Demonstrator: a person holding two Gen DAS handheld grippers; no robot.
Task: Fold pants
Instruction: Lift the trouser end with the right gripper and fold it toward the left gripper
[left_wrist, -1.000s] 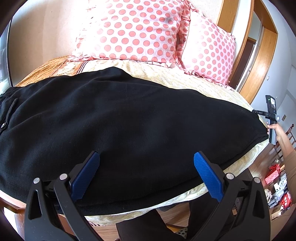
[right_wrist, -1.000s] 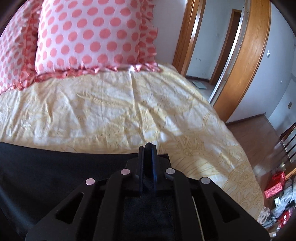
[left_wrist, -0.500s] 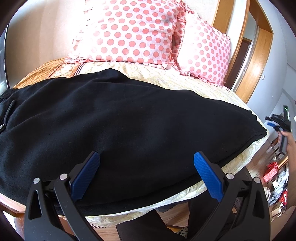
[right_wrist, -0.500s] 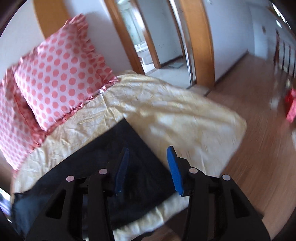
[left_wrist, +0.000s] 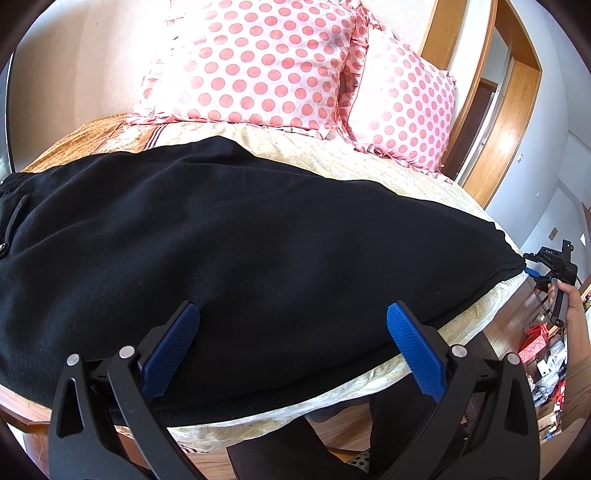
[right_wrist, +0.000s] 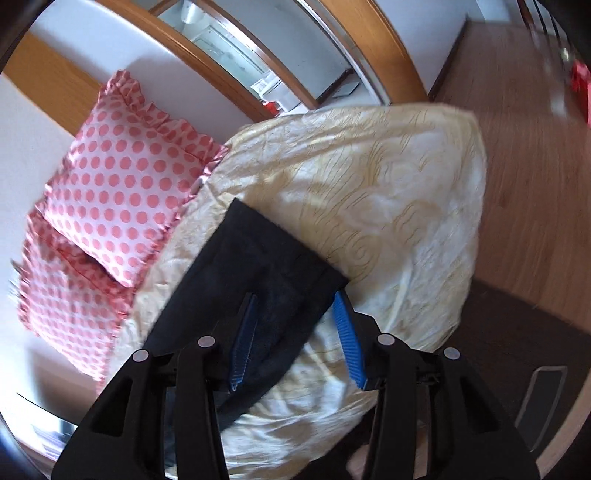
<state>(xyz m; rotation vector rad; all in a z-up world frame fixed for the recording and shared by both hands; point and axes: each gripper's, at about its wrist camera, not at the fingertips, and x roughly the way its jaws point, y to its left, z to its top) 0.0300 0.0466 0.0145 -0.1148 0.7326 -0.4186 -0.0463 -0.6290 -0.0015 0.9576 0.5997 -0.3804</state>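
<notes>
one black pants (left_wrist: 258, 240) on bed (left_wrist: 369, 162); two dotted pillows (left_wrist: 266, 62).

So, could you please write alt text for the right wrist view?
The right gripper, jaws open, hovers over the hem end of black pants lying on a cream bedspread. Two pink polka-dot pillows sit at left, with wooden flooring at right.

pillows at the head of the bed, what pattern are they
Pink with darker pink polka dots and frilled edges; the pillows show best in the left wrist view.
</notes>
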